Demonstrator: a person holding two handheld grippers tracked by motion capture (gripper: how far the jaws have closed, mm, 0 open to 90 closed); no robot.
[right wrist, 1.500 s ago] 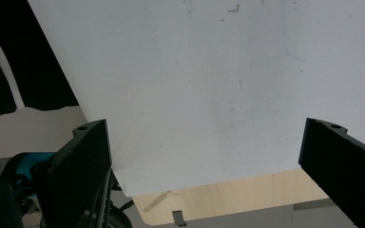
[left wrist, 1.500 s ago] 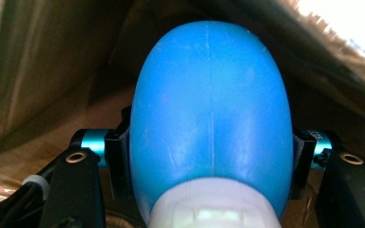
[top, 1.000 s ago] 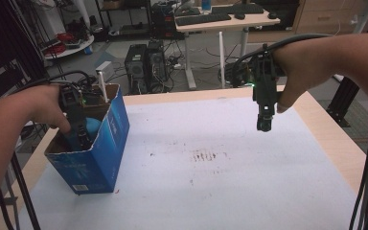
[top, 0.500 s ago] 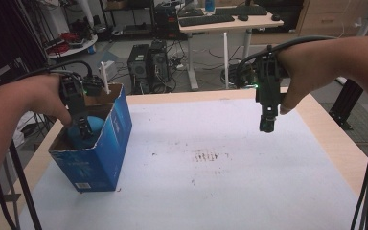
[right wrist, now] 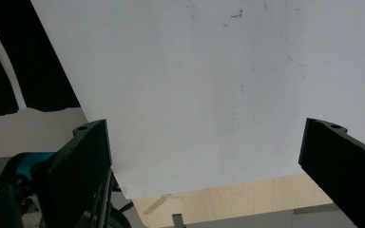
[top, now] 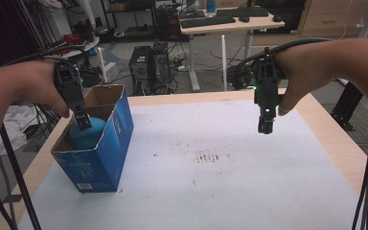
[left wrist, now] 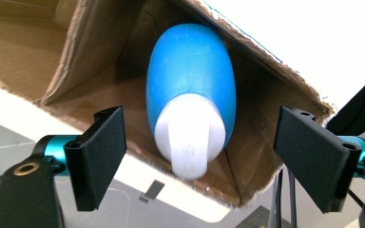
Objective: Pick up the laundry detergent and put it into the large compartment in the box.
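Two grippers, jaws wide: left gripper (top: pixel 82 122) over blue box (top: pixel 106 160) holding blue bottle (left wrist: pixel 192 80) with white cap (left wrist: pixel 188 135); right gripper (top: pixel 265 125) above white table sheet (top: pixel 211 182), empty.

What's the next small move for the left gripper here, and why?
Probably ease the left gripper further into the blue box until its open jaws flank the blue bottle, then close. The jaws stand wide apart with the bottle's white cap centred between them but not touched. The right gripper hangs open over the white mat.
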